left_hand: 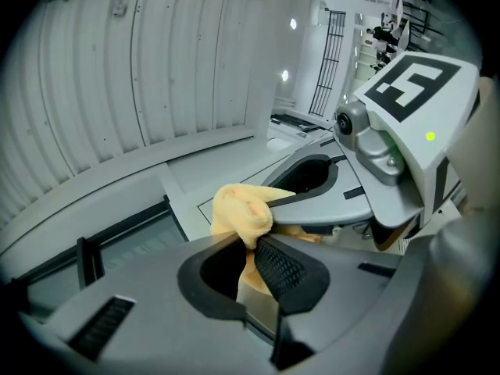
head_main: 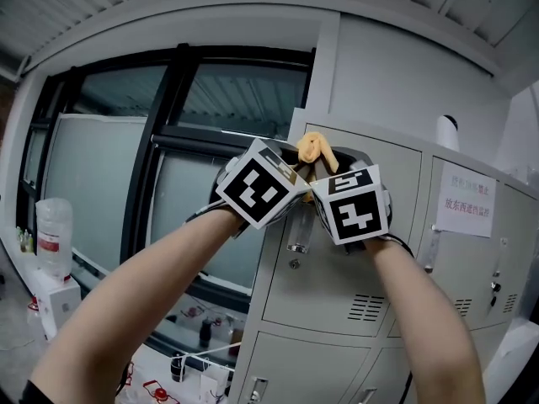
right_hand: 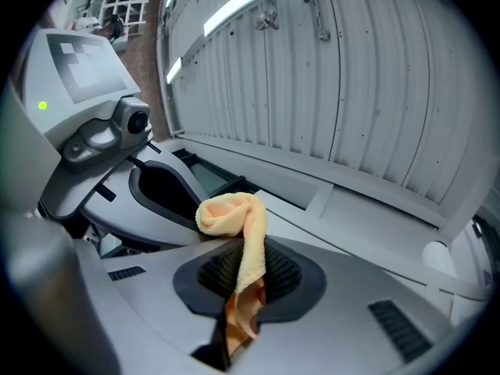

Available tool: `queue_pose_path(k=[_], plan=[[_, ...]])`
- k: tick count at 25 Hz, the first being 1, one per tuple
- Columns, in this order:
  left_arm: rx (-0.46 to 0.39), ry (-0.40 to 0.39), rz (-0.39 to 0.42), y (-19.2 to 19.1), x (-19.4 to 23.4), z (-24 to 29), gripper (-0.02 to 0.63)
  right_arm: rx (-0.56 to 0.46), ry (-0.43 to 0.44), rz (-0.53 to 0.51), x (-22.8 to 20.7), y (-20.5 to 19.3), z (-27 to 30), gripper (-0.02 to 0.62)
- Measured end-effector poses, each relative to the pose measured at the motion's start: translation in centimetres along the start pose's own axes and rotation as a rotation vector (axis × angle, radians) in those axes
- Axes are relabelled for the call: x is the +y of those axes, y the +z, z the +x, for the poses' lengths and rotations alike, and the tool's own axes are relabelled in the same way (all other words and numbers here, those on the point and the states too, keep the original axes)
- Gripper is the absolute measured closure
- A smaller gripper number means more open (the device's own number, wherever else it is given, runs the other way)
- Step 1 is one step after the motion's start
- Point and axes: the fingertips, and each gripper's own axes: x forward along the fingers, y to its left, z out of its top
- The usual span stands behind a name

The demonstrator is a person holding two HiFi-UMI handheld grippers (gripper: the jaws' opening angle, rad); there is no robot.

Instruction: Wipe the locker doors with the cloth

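So right now both grippers are bunched up together at the top corner of the grey lockers [head_main: 396, 183], and the yellow cloth [head_main: 315, 148] is caught between them, poking up above the two marker cubes. The left gripper [left_hand: 251, 248] has its jaws closed down on one bit of the cloth, with a lump of it bulging out past the tips. The right gripper [right_hand: 244, 276] has its jaws pinched on another bit, and a strip of cloth runs up out of them and curls over. My read is that this is the get-a-proper-grip step, not wiping: the cloth is a scrunched wad held off the metal, and I can't see any of it flat on a door. For the next move I'd say one gripper has to let go so the other owns the cloth, and then a decent pad of it needs pressing flat on the upper door [head_main: 370, 259] for broad strokes. Watch the little latch handle [head_main: 299, 236] and the vent slots [head_main: 365, 307], which could snag a loose corner. The door next to it has a paper notice [head_main: 466, 199] taped on, so go round that. Room-wise there's a big dark-framed window [head_main: 109, 183] to the left, a ribbed ceiling overhead, and a clear bottle [head_main: 52, 234] down in the corner.
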Motion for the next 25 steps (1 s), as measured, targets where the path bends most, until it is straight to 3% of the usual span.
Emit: queue_pose_path(k=[4, 12, 25], plan=[[-0.009, -0.009, -0.027, -0.3, -0.2, 0.2, 0.561, -0.004, -0.002, 0.006, 0.2, -0.2, 0.1, 0.532], [-0.010, -0.006, -0.003, 0.3, -0.6, 0.6, 0.561, 0.002, 0.003, 0.002, -0.4, -0.5, -0.1, 0.532], [-0.039, -0.037, 0.001, 3.5, -4.3, 3.7, 0.561, 0.030, -0.033, -0.005, -5.0, -3.1, -2.7, 0.532]])
